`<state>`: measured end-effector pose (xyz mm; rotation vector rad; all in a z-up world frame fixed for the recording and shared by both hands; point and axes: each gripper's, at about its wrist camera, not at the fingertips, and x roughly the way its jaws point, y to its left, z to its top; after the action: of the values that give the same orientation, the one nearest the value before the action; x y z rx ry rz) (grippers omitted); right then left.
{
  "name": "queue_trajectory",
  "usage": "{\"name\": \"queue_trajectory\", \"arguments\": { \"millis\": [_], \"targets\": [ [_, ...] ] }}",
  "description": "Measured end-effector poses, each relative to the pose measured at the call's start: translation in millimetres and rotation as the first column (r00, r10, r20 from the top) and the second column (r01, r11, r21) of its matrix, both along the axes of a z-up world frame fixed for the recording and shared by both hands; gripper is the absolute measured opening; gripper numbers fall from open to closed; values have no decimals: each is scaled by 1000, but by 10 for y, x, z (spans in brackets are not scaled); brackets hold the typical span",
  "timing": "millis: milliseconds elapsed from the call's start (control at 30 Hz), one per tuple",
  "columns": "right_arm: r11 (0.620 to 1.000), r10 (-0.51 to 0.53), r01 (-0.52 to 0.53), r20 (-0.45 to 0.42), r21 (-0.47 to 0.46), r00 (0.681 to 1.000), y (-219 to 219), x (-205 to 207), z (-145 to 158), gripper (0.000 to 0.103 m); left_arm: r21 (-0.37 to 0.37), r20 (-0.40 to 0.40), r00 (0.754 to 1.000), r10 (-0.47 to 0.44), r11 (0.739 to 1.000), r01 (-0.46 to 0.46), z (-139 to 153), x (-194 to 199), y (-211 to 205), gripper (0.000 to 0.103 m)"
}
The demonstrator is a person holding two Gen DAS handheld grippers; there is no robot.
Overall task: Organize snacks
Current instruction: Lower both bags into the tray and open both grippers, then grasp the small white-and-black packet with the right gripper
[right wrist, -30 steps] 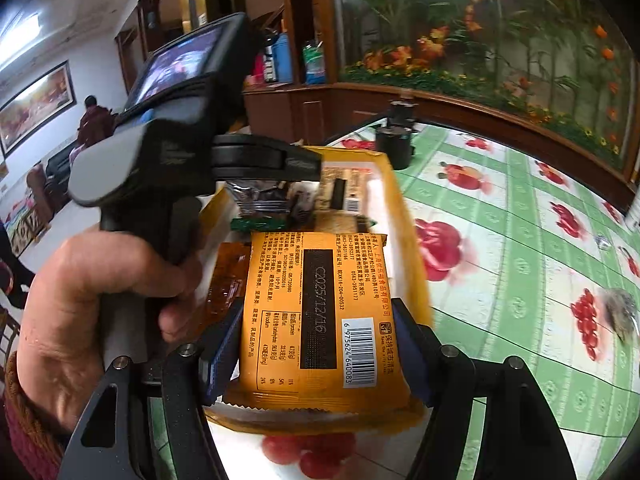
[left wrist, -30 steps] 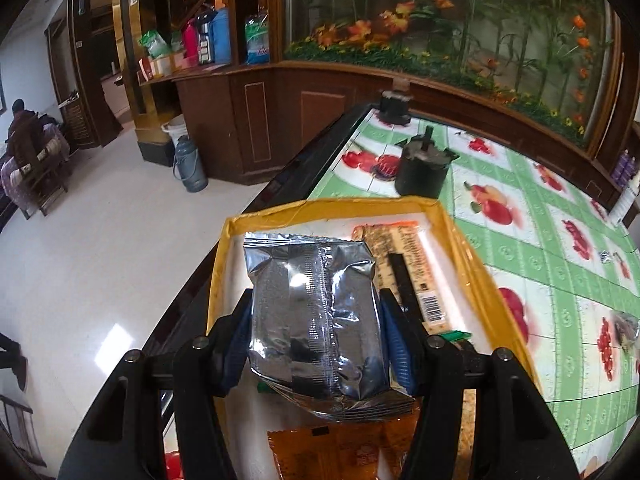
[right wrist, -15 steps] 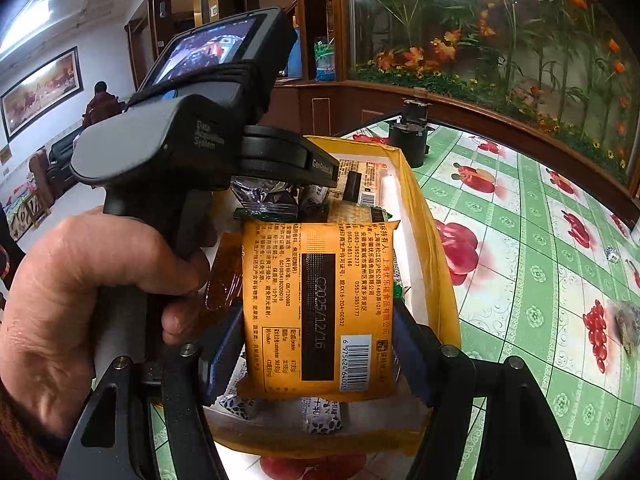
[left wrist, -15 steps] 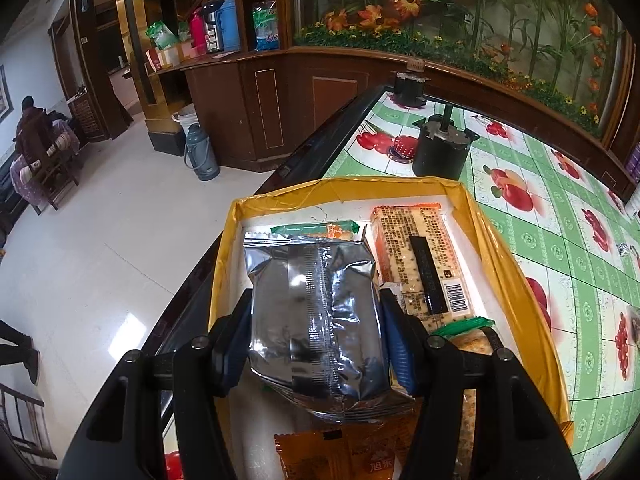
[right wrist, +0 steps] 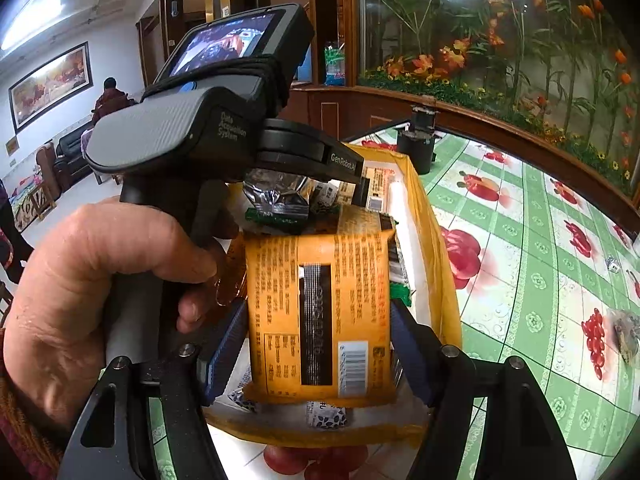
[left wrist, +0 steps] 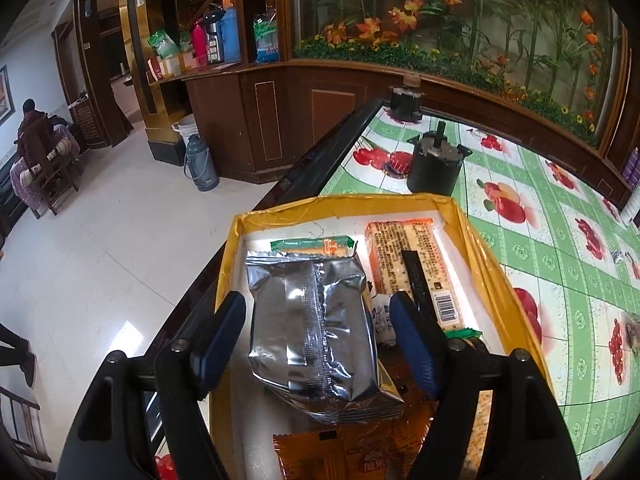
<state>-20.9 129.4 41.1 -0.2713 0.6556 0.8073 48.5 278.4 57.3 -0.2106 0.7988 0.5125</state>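
Silver foil packet point(left wrist: 316, 332) lies between the blue pads of the left gripper point(left wrist: 318, 344), seam side up, its near end over an orange wrapper point(left wrist: 340, 456). Jaws have just been opening: clear gaps now on both sides of the packet, pads not touching it. It rests inside the yellow-walled tray point(left wrist: 476, 248), on top of other snacks. Beyond it in the tray, a green-edged wrapper point(left wrist: 314, 245); to the right, a long cracker pack point(left wrist: 416, 268) with a barcode.

Right gripper point(right wrist: 320, 344) is over the near end of the same tray point(right wrist: 434, 240). An orange snack packet point(right wrist: 320, 312), barcode toward the camera, sits between its pads, with both pads against the packet's edges; it appears gripped. A bare hand point(right wrist: 88, 292) holds the left gripper's handle just beside it.

Tray stands on a green checked tablecloth point(left wrist: 568, 280) with a fruit print; a black pot point(left wrist: 434, 168) stands beyond the tray's far wall.
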Motion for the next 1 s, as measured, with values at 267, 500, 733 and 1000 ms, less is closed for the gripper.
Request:
{"name": "queue_trajectory", "arguments": {
  "millis": [267,500,733,1000],
  "targets": [
    [998,-2,1,4,57,1000,-166,-4,116,75,1,116,993,2,1000,-2,192,-113,-22,86],
    [971,-77,97,-99,217,992,-641,192,222,75,45,297,951,-88,996,78,455,-260,-265,96],
    [918,-286,329,-207,221,936,-1542,561,228,74,31,288,886,-364,928,372,621,-259,-1012,95],
    [771,-595,628,-235,105,769,-2802,1349,444,73,-155,131,807,-575,793,590,287,18,-2265,95]
  ]
}}
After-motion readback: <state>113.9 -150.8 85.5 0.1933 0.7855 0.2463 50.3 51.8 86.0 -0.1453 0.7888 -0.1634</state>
